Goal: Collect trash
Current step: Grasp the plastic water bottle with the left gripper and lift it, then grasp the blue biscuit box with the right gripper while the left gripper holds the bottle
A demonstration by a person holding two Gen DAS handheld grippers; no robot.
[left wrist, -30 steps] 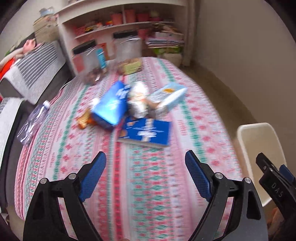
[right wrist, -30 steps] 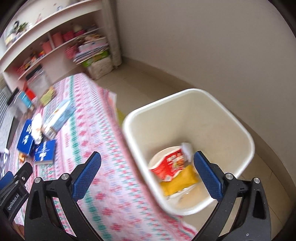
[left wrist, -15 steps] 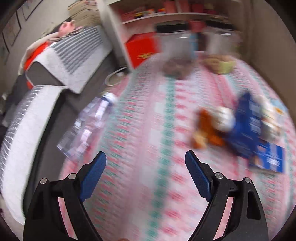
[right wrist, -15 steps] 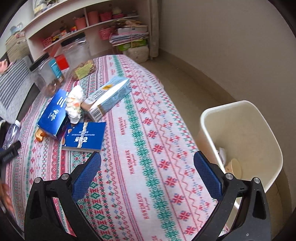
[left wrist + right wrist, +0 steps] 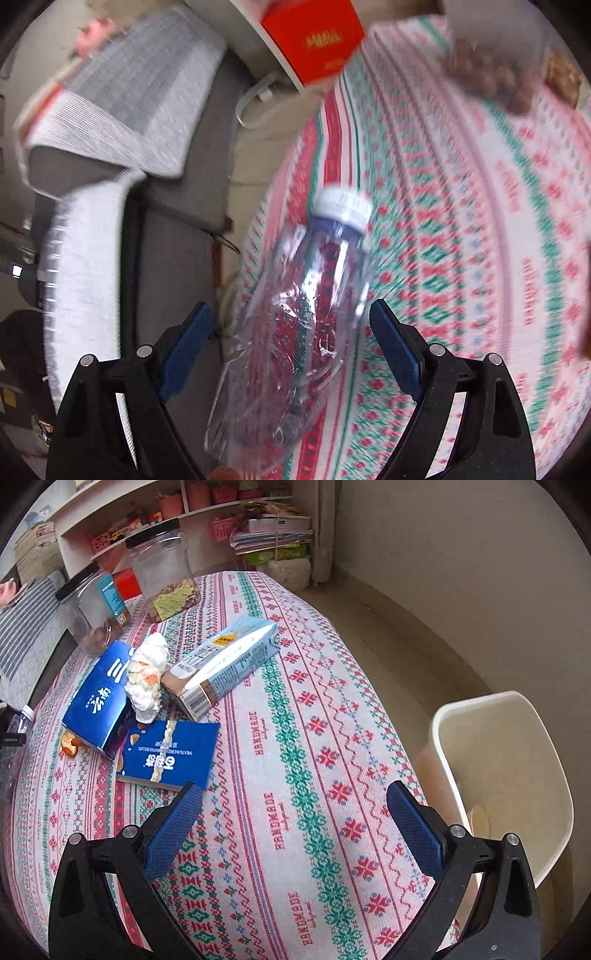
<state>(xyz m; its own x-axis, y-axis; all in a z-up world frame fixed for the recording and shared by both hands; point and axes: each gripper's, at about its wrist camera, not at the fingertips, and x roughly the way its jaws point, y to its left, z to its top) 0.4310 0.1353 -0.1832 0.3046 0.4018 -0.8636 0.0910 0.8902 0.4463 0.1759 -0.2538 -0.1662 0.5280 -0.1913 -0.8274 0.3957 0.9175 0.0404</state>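
Blue-padded tongs stand spread wide on both hands, and neither pinches anything. The left gripper (image 5: 286,345) points steeply down over a crumpled clear plastic bottle (image 5: 306,314) with a white cap (image 5: 345,206); the bottle lies between the pads without touching either, right at the edge of the patterned tablecloth (image 5: 461,221), its lower end seeming to hang past that edge above the gap beside the grey sofa (image 5: 177,258).

The right gripper (image 5: 293,827) hangs over bare cloth. Beyond it lie a flat blue box (image 5: 168,753), a second blue box (image 5: 101,701), a crumpled white wrapper (image 5: 147,679) and a pale blue carton (image 5: 225,661), bunched and touching. The cream bin (image 5: 506,775) stands on the floor just beside the table, to the right.

Judging from this, the bottle is the next piece of trash. Its thin wall looks likely to buckle or squirt sideways under the pads, and a nudge from one pad first could roll it off the edge.

Motion blur smears the left view, so the bottle's base is hard to trace. The bin's bottom is mostly hidden by its wall, with only a pale round shape showing. Something orange peeks from under the blue boxes; what it is cannot be told.
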